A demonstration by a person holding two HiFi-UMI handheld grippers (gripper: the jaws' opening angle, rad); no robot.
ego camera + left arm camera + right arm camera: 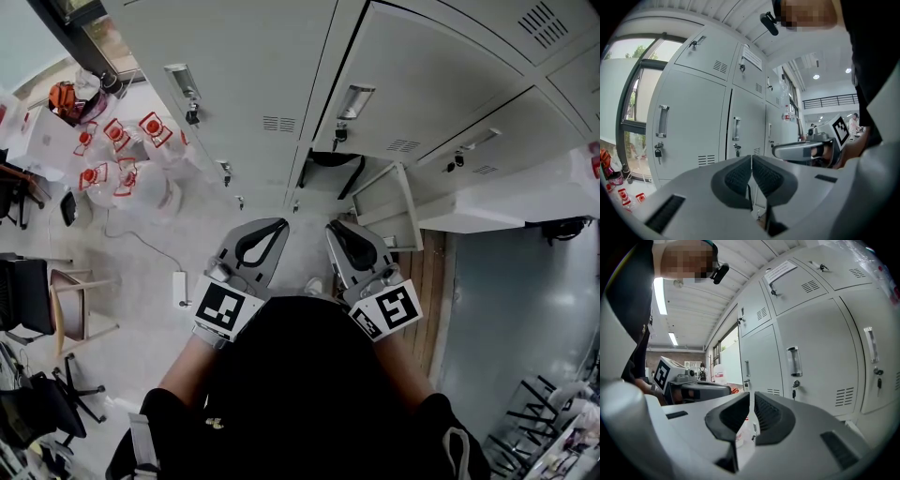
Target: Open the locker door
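I stand facing a bank of grey lockers (244, 84), both tools held close to my body. My left hand-held gripper (267, 234) has its jaws pressed together with nothing between them. My right hand-held gripper (342, 234) is closed and empty too. Neither touches the lockers. Just beyond the right one, low down, a small locker door (389, 202) stands swung open beside a compartment with a dark strap (354, 176) inside. Far left, a tall door is closed, with a key (192, 114) in its lock.
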